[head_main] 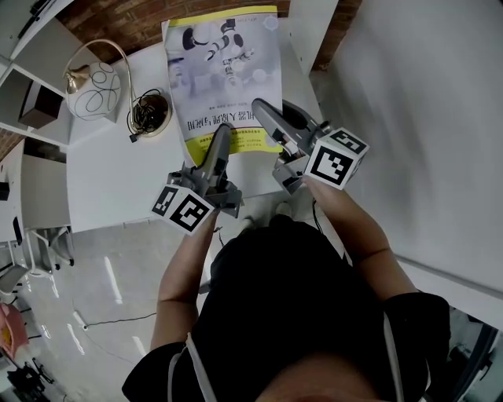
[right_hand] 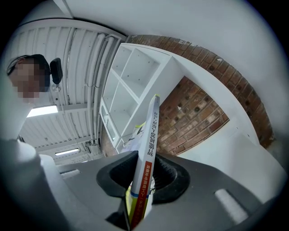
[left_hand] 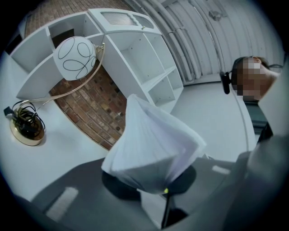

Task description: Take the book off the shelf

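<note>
The book (head_main: 223, 74), grey cover with a white robot and yellow trim, is held flat above the white desk (head_main: 110, 177). My left gripper (head_main: 222, 135) is shut on its near edge at the left, and the pages (left_hand: 151, 144) fan out between the jaws in the left gripper view. At the near right corner my right gripper (head_main: 263, 110) is shut on the book's spine. That spine (right_hand: 146, 158) runs up between the jaws in the right gripper view. The white shelf (left_hand: 135, 49) stands behind.
A gold lamp with a white globe shade (head_main: 94, 88) and a coiled cord on its base (head_main: 149, 112) stand on the desk to the left of the book. A brick wall (head_main: 126, 20) lies beyond. White shelf compartments (head_main: 31, 86) sit at far left.
</note>
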Demonstrator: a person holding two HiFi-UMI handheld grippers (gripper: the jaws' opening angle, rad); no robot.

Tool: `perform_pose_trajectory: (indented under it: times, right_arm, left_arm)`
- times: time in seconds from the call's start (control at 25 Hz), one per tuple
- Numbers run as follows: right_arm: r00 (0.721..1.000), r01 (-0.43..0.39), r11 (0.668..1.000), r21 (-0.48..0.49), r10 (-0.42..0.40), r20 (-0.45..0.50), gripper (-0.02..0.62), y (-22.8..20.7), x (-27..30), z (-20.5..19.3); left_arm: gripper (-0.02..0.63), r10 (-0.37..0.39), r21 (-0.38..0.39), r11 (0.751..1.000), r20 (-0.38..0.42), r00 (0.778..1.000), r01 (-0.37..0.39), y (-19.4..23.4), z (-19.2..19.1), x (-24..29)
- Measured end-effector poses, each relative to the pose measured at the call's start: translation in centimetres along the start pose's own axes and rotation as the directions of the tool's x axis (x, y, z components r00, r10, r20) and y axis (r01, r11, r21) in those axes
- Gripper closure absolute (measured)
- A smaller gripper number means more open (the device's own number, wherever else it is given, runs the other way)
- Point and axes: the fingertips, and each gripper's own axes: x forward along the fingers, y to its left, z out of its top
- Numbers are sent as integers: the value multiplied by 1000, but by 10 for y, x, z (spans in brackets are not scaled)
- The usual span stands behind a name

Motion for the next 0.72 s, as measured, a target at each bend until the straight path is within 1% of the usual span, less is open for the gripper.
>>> perform_pose_trajectory:
  times: [0.24, 0.56, 0.72]
  right_arm:
    - [999, 22, 1000, 17, -21, -39, 512, -3, -1, 0]
    - [996, 48, 998, 27, -46, -81, 510, -1, 2, 2]
    - [996, 45, 998, 37, -42, -84, 509, 0, 1, 1]
  left_arm:
    - [518, 22, -28, 999, -15, 1000, -23, -2, 0, 0]
    - [515, 30, -41, 999, -29, 999, -31, -2, 1, 1]
    - [515, 34, -40, 999, -45, 998, -35, -4, 1, 0]
